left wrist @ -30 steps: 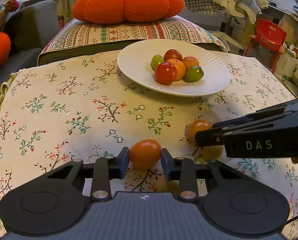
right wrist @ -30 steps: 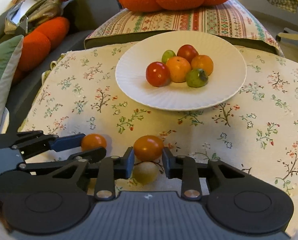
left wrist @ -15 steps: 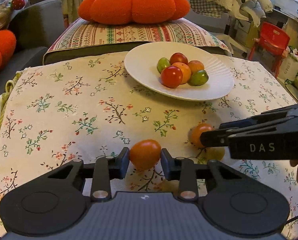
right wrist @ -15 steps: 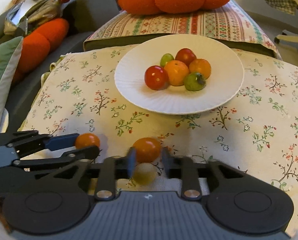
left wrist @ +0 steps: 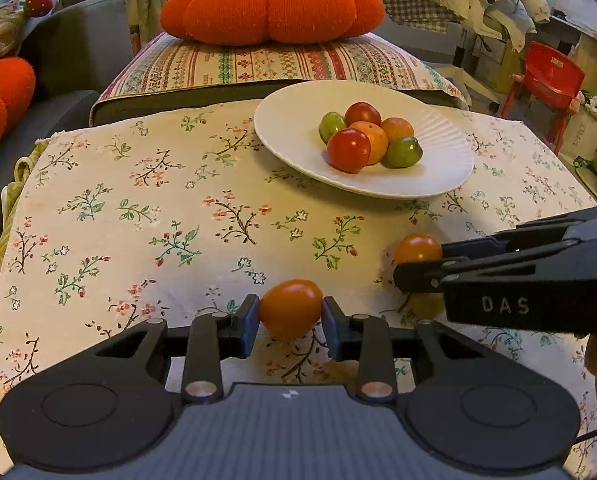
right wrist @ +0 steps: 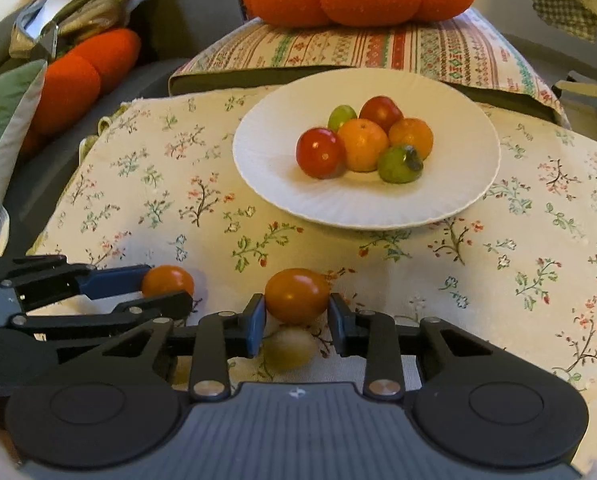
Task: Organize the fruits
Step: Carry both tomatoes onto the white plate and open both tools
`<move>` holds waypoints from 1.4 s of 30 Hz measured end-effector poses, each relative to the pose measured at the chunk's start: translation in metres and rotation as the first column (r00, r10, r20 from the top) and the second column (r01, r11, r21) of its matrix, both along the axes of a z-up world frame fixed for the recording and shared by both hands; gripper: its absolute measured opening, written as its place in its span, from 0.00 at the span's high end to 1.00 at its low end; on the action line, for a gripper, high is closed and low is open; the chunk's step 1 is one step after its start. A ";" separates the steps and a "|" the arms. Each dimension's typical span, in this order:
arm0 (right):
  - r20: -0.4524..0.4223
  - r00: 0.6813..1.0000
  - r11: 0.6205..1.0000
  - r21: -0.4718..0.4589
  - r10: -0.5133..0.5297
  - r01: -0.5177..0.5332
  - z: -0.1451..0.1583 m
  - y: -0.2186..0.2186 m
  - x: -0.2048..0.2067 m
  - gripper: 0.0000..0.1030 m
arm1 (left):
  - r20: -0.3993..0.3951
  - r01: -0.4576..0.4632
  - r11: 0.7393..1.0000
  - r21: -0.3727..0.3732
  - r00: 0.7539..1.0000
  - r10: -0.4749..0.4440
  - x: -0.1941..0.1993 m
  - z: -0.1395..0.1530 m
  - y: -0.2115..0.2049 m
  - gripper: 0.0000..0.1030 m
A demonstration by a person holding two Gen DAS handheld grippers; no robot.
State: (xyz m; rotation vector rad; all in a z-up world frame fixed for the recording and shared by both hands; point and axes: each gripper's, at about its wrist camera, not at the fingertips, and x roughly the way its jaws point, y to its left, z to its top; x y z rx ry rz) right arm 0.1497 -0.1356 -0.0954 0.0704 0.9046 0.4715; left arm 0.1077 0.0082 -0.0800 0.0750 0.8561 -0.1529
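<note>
My left gripper [left wrist: 290, 314] is shut on an orange tomato [left wrist: 291, 309], held just above the flowered cloth. My right gripper [right wrist: 297, 312] is shut on a second orange tomato [right wrist: 297, 295]; it also shows in the left wrist view [left wrist: 416, 247]. A pale yellow-green fruit [right wrist: 289, 349] lies on the cloth under the right gripper. The left gripper and its tomato [right wrist: 167, 280] show at the left of the right wrist view. A white plate [left wrist: 438, 178] farther back holds several red, orange and green fruits [left wrist: 368, 140].
The flowered cloth [left wrist: 138, 216] covers the table. A striped cushion [left wrist: 266, 64] with an orange pumpkin pillow [left wrist: 272, 8] lies behind the plate. A grey sofa with orange pillows [right wrist: 78, 76] is at the left. A red chair [left wrist: 546, 76] stands at the far right.
Both grippers have lifted a little with their tomatoes and come nearer the plate. The yellow-green fruit stays on the cloth.
</note>
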 end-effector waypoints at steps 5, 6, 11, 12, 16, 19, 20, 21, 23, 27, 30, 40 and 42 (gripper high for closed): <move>0.003 1.000 0.999 0.029 -0.020 0.020 0.008 -0.008 0.001 0.71 | 0.018 -0.003 1.000 -0.012 1.000 0.003 -0.002 0.006 0.000 0.87; 0.006 1.000 0.999 0.037 -0.023 0.022 0.010 -0.009 0.001 0.71 | 0.023 -0.005 1.000 -0.015 1.000 0.005 -0.002 0.008 0.001 0.87; 0.025 0.999 0.995 0.092 -0.040 0.038 0.025 -0.019 -0.001 0.71 | 0.046 -0.018 0.999 -0.039 0.999 0.020 -0.001 0.015 0.005 0.87; 0.032 0.998 0.994 0.103 -0.045 0.041 0.028 -0.022 -0.001 0.71 | 0.049 -0.021 0.999 -0.046 0.999 0.023 -0.001 0.016 0.005 0.87; 0.059 0.995 0.988 0.142 -0.075 0.066 0.040 -0.035 -0.001 0.71 | 0.078 -0.022 0.998 -0.063 0.997 0.027 0.002 0.024 0.008 0.87; 0.068 0.991 0.980 0.169 -0.114 0.101 0.046 -0.050 0.002 0.71 | 0.101 -0.018 0.996 -0.082 0.995 0.027 0.007 0.032 0.010 0.87; 0.068 0.989 0.977 0.178 -0.133 0.119 0.047 -0.056 0.005 0.71 | 0.110 -0.017 0.996 -0.086 0.994 0.027 0.009 0.034 0.011 0.87; 0.068 0.987 0.975 0.181 -0.146 0.131 0.048 -0.061 0.006 0.71 | 0.117 -0.015 0.996 -0.089 0.993 0.026 0.010 0.036 0.012 0.87; 0.063 0.982 0.968 0.187 -0.180 0.166 0.047 -0.071 0.011 0.71 | 0.124 -0.018 0.995 -0.099 0.992 0.030 0.016 0.039 0.015 0.87; 0.052 0.971 0.957 0.189 -0.233 0.220 0.045 -0.084 0.019 0.71 | 0.130 -0.024 0.994 -0.111 0.991 0.039 0.024 0.040 0.018 0.87; 0.050 0.968 0.956 0.181 -0.245 0.232 0.042 -0.087 0.022 0.71 | 0.145 -0.014 0.994 -0.105 0.989 0.029 0.030 0.042 0.014 0.87; 0.069 0.965 0.952 0.193 -0.253 0.236 0.036 -0.095 0.038 0.71 | 0.166 0.058 0.996 -0.074 0.985 -0.045 0.061 0.033 -0.009 0.87; 0.085 0.968 0.958 0.188 -0.238 0.219 0.034 -0.093 0.041 0.71 | 0.168 0.056 0.995 -0.088 0.985 -0.040 0.070 0.032 -0.008 0.87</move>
